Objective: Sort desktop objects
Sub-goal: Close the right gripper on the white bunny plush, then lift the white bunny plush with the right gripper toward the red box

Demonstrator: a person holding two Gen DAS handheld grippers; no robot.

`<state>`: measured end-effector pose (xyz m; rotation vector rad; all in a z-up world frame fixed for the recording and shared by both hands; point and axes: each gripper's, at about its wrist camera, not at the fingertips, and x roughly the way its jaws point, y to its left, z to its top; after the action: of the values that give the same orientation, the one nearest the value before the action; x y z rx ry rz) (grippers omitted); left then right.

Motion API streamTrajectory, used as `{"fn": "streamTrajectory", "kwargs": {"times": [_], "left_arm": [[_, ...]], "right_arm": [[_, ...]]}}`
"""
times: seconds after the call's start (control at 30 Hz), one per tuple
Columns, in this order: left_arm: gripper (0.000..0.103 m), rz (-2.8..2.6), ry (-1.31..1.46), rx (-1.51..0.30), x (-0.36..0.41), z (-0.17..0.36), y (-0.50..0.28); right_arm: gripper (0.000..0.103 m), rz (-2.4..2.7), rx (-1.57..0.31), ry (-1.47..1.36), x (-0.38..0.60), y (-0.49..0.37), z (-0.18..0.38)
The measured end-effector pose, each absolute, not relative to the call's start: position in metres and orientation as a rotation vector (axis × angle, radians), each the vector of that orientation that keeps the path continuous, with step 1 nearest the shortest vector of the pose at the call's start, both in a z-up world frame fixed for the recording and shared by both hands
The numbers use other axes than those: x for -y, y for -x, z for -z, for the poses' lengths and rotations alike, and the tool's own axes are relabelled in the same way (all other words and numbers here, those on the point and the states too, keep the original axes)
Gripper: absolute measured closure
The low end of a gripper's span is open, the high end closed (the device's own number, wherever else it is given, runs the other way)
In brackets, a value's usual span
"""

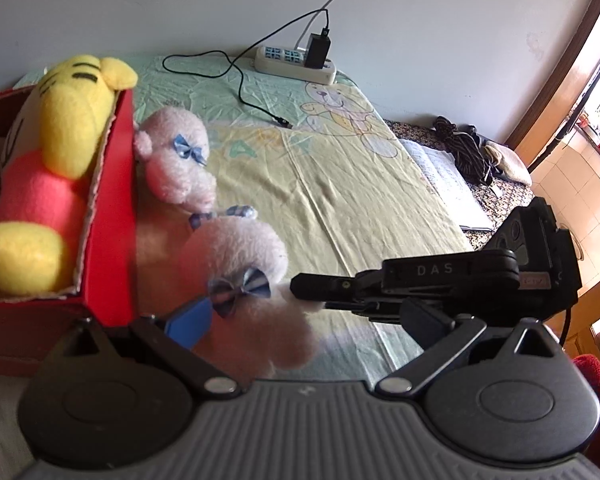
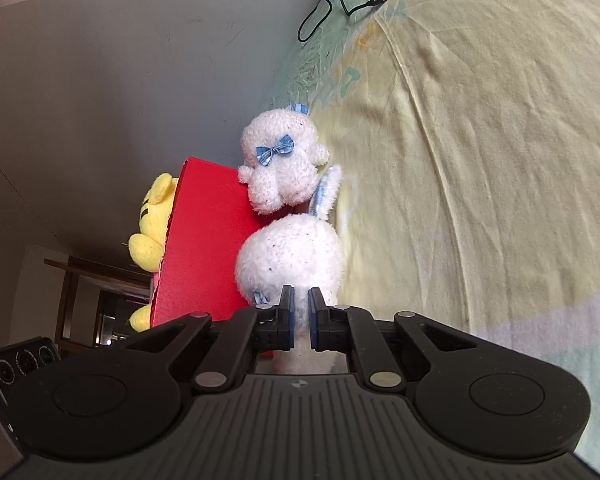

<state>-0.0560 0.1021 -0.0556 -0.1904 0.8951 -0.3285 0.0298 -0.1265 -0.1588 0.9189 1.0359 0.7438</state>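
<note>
A pale pink plush toy [image 1: 236, 256] with blue bows lies on the bedsheet, leaning against the red box [image 1: 116, 216]. In the right wrist view the same plush toy [image 2: 288, 256] looks white. My right gripper [image 2: 300, 302] is shut on a thin limb at its lower end, and that right gripper [image 1: 300, 286] reaches in from the right in the left wrist view. My left gripper [image 1: 300, 320] is open, its fingers spread wide on either side of the toy's lower body. A yellow and red plush bear [image 1: 56, 152] lies inside the red box [image 2: 204, 240].
A white power strip [image 1: 296, 62] with a black charger and a loose black cable [image 1: 240, 80] sits at the far edge of the sheet [image 1: 340, 184]. An open notebook [image 1: 444, 180] and dark striped cloth [image 1: 464, 148] lie to the right. The wall stands behind.
</note>
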Motion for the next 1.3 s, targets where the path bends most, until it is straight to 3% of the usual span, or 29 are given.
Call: {"fn": "streamTrajectory", "kwargs": {"times": [0.27, 0.43, 0.57, 0.73, 1.03, 1.3], "left_arm": [[0.003, 0.359, 0.279, -0.959, -0.093, 0.080, 0.040], [0.008, 0.366, 0.295, -0.980, -0.091, 0.090, 0.027], [0.013, 0.356, 0.329, -1.002, -0.095, 0.097, 0.015], [0.018, 0.334, 0.375, -1.051, -0.100, 0.109, 0.003], [0.031, 0.292, 0.322, -1.062, -0.098, 0.110, 0.003], [0.031, 0.343, 0.252, -1.071, -0.088, 0.098, 0.024]], "right_arm": [[0.094, -0.674, -1.048, -0.876, 0.152, -0.006, 0.160], [0.080, -0.648, -1.006, -0.992, 0.166, -0.012, 0.163], [0.073, -0.681, -0.990, -0.991, 0.158, -0.024, 0.160], [0.056, -0.764, -1.065, -0.991, 0.137, -0.037, 0.170], [0.058, -0.795, -1.110, -1.008, 0.136, -0.039, 0.174], [0.059, -0.802, -1.139, -0.976, 0.141, -0.016, 0.157]]}}
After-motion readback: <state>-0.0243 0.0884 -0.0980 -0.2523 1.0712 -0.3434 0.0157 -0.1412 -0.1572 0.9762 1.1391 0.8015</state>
